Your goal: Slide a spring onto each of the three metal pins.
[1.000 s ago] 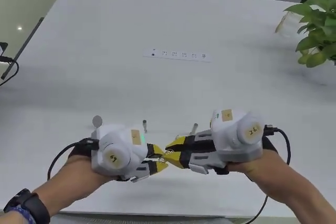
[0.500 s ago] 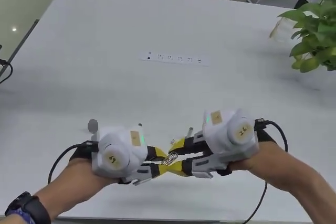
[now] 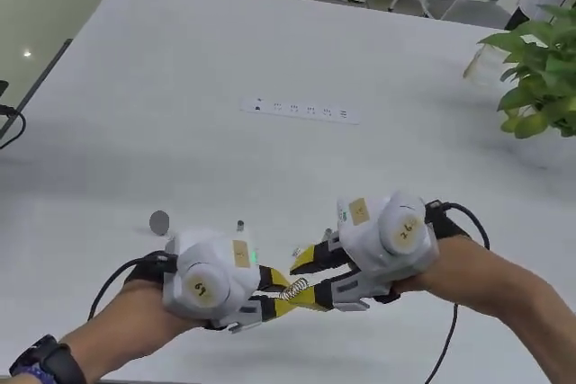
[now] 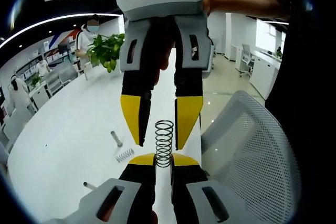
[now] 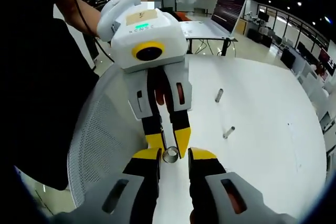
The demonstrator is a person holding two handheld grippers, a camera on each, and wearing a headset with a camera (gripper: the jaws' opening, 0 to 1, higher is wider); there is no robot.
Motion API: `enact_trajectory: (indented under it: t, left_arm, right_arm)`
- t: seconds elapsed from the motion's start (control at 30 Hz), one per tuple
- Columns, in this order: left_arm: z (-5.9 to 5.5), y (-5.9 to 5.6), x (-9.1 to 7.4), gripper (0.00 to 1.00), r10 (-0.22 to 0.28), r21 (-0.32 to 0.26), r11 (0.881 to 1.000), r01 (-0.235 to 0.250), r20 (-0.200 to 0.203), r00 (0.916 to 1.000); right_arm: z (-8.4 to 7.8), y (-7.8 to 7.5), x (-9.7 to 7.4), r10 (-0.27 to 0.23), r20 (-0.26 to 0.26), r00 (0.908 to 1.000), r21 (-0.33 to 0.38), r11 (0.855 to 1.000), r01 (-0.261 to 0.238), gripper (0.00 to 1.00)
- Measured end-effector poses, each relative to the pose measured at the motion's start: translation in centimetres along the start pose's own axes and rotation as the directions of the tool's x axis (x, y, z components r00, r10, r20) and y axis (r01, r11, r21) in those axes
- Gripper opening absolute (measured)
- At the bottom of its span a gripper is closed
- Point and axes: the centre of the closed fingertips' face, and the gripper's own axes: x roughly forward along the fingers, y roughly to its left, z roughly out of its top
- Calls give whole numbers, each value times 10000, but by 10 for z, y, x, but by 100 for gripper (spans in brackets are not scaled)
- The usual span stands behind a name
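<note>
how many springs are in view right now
2. One spring is held in the left gripper; the other spring lies on the table near a pin. More may be hidden.

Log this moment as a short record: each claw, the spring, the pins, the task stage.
left claw: shut on one end of the spring
right claw: open, a jaw on each side of the spring's other end
pins: near pin and far pin on the table, both look bare
spare spring: lies on the table
stage: held spring not yet on a pin
</note>
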Motion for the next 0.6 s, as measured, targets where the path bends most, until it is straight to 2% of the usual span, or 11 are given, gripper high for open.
enact_trajectory:
  t: [0.3,0.47,0.6]
  left_arm:
    - [0,-1,0,2,-30,-38,10000,30,41,10000]
    - [1,-1,1,2,-54,-64,10000,55,56,10000]
    - [0,-2,1,2,-108,-94,9999,109,29,9999]
  right_arm:
    - [-4,4,4,428,-450,9981,-468,9979,-449,17]
    - [-8,5,7,503,-637,9967,-772,9955,-552,9]
    - [-8,5,7,513,-650,9966,-810,9951,-565,9]
